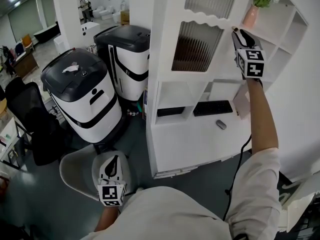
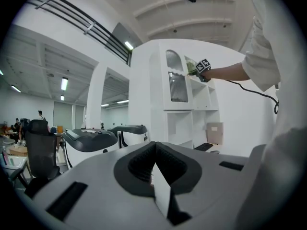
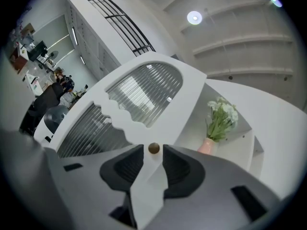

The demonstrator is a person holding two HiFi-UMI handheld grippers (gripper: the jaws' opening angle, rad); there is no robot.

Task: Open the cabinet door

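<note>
**A:** What's the biggest thing there?

**B:** A tall white cabinet (image 1: 200, 139), with open shelf compartments on its right side. To its left in the head view, two white-and-black machines (image 1: 82, 91) stand on the floor.

**A:** And the door?

**B:** The ribbed-glass cabinet door (image 1: 197, 46) sits high on the cabinet's front, just left of the shelves; a scalloped white edge runs along its top.

**A:** The grippers?

**B:** The left gripper (image 1: 116, 160) is low by the person's waist, over a grey chair seat (image 1: 75, 171); its jaws are closed together with nothing between them. The right gripper (image 1: 236, 31) is up on an outstretched arm, at the door's upper right corner.

**A:** Smaller things?

**B:** A black keyboard (image 1: 212, 107) lies on the desk shelf; a pink vase (image 1: 251, 15) of white flowers stands in a top compartment; a grey mouse (image 1: 221, 124) lies near the keyboard. Smallest is the round brown knob (image 3: 153, 148), right between the right gripper's jaw tips; they appear to be closed on it (a thin sliver of white shows on either side, so contact isn't certain).
</note>
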